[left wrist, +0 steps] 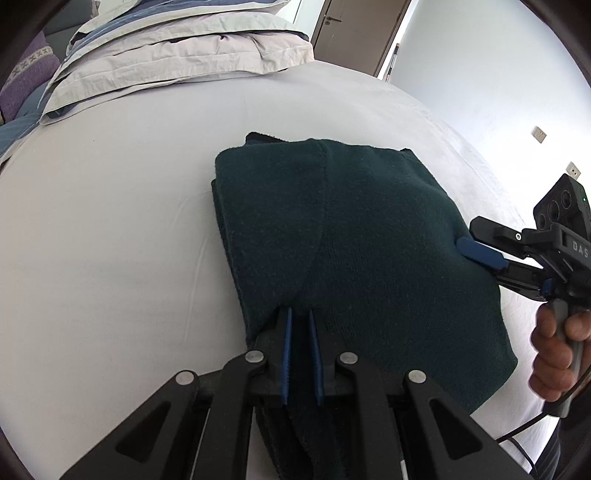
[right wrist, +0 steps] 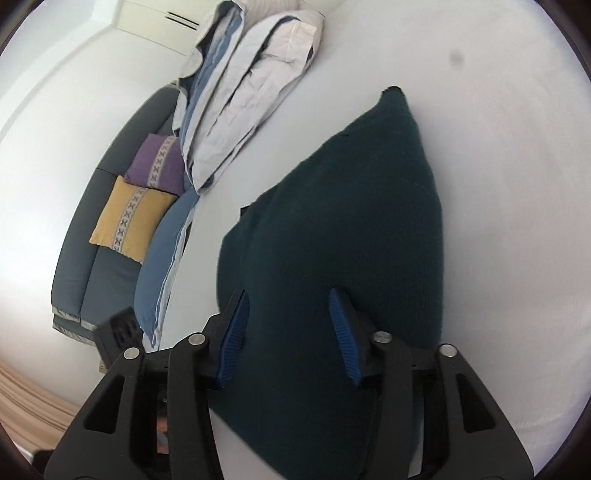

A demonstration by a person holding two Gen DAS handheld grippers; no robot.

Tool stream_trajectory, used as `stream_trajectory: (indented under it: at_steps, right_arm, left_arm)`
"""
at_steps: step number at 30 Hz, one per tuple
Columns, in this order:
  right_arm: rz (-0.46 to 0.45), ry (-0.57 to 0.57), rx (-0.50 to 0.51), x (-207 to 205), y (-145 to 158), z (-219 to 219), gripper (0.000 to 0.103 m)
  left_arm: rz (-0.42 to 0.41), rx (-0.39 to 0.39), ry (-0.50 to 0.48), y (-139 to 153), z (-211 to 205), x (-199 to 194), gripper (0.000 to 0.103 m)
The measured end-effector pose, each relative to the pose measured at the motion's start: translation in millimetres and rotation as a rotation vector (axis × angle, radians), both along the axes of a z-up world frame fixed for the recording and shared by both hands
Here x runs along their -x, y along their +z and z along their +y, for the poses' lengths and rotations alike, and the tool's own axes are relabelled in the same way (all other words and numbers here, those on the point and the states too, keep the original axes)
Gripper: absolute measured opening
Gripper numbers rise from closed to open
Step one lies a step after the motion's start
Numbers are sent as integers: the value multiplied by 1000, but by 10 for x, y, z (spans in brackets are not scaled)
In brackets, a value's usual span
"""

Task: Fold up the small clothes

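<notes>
A dark green knitted garment [left wrist: 351, 229] lies folded on the white bed sheet [left wrist: 110, 221]. My left gripper [left wrist: 300, 314] is shut on the garment's near edge, with cloth pinched between its blue pads. My right gripper [right wrist: 290, 299] is open, its blue pads spread over the garment [right wrist: 351, 221] with cloth between them. In the left wrist view the right gripper [left wrist: 476, 251] sits at the garment's right edge, held by a hand [left wrist: 554, 350].
A stack of folded grey and blue bedding [left wrist: 177, 55] lies at the far end of the bed. A grey sofa [right wrist: 96, 229] with a yellow cushion [right wrist: 129, 218] and a purple cushion [right wrist: 159, 166] stands beside the bed. A door [left wrist: 354, 29] is behind.
</notes>
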State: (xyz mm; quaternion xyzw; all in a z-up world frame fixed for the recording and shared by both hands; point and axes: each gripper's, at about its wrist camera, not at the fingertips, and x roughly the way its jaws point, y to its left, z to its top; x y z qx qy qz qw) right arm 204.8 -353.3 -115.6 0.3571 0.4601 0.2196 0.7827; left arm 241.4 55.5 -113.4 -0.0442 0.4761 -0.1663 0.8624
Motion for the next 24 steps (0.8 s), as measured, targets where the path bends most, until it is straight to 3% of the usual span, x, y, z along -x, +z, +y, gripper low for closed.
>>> stream_trajectory:
  at_steps: [2, 5, 8, 10, 15, 19, 20, 23, 24]
  right_arm:
    - [6, -31, -17, 50, 126, -68, 35]
    - [-77, -28, -29, 217, 325, -66, 39]
    - [-24, 30, 3, 315, 193, -34, 50]
    - [-29, 49, 47, 366, 50, 5, 51]
    - [-36, -19, 16, 476, 218, -141, 53]
    - [-53, -85, 53, 584, 379, -370, 67]
    - [-45, -93, 62, 613, 379, -438, 68]
    - [3, -105, 75, 615, 339, -600, 72]
    - [20, -105, 71, 615, 299, -641, 73]
  left_arm:
    - [3, -5, 8, 7, -6, -7, 13]
    - [5, -3, 11, 7, -5, -20, 13]
    - [4, -3, 12, 6, 2, -14, 13]
    - [6, -4, 13, 3, 0, -9, 13]
    - [6, -5, 21, 10, 2, -30, 13]
    - [6, 27, 32, 114, 62, 32, 14]
    - [3, 47, 44, 196, 117, 86, 20]
    - [-55, 69, 88, 377, 276, 212, 62]
    - [-72, 74, 104, 408, 355, 233, 66]
